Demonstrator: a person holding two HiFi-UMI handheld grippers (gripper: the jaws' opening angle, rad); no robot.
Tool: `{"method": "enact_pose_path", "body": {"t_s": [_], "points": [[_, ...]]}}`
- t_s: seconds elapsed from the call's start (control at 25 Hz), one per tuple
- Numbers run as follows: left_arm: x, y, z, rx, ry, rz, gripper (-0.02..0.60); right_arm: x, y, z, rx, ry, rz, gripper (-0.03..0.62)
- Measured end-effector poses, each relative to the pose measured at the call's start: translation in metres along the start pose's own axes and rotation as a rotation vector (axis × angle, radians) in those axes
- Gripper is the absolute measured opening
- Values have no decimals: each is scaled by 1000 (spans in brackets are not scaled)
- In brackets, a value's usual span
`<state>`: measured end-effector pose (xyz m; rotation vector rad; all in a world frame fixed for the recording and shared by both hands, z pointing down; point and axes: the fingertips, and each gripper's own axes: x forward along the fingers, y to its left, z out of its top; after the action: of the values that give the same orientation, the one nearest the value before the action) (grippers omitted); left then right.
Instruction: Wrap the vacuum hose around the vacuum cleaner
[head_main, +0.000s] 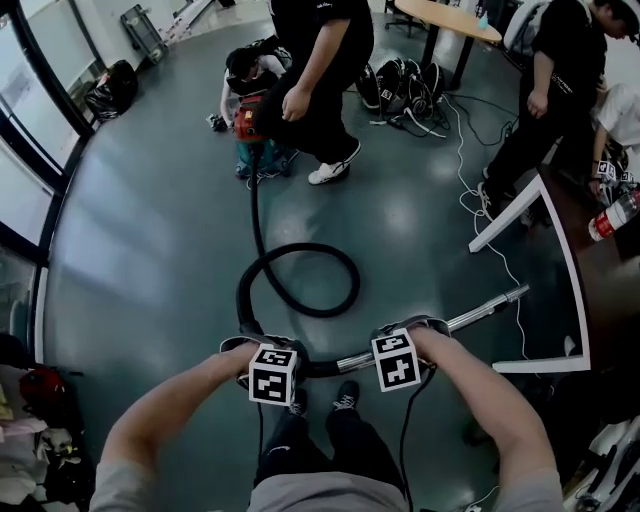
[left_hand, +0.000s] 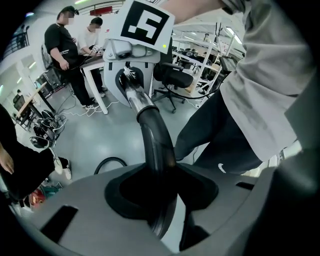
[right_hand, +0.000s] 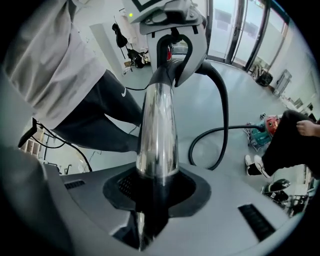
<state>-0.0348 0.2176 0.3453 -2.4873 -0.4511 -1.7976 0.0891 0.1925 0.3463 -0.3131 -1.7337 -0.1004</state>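
Head view, stock list, every place reckoned from the vacuum cleaner (head_main: 255, 125)
- Vacuum cleaner: red and teal canister on the grey floor (head_main: 150, 230), at the far end of the scene from the wearer; a standing person (head_main: 320, 70) is just beside it
- Hose (head_main: 254, 200): black; runs from the canister toward the wearer, makes one loose loop on the floor between the two, then rises to the claws; no turn of it lies around the canister
- Wand (head_main: 480, 312): chrome tube at the hose's free end, well apart from the cleaner

Left gripper view: left claw (left_hand: 160, 200) clamped on the black curved end of the hose

Right gripper view: right claw (right_hand: 150, 200) clamped on the chrome wand, with the other claw just beyond it along the same line

Progress, as judged: free end gathered in both claws; wrapping not begun; left to do: bring that end to the cleaner and wind the whole length around it
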Motion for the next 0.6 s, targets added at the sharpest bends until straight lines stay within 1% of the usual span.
{"method": "enact_pose_path", "body": {"t_s": [0.2,0.4,0.52,0.6], "points": [[-7,2,10,-74,-14,7,160,-4,-14,-4,-52,-39,-66,114],[-6,8,17,-111,-23,32,160,-3,-24,-10,-98,-72,-137,114],[-7,13,19,-129,-38,37,160,-2,-34,-15,-135,-63,-201,114],[-8,15,21,-142,-51,44,160,-1,-38,-18,-148,-58,-224,114]]}}
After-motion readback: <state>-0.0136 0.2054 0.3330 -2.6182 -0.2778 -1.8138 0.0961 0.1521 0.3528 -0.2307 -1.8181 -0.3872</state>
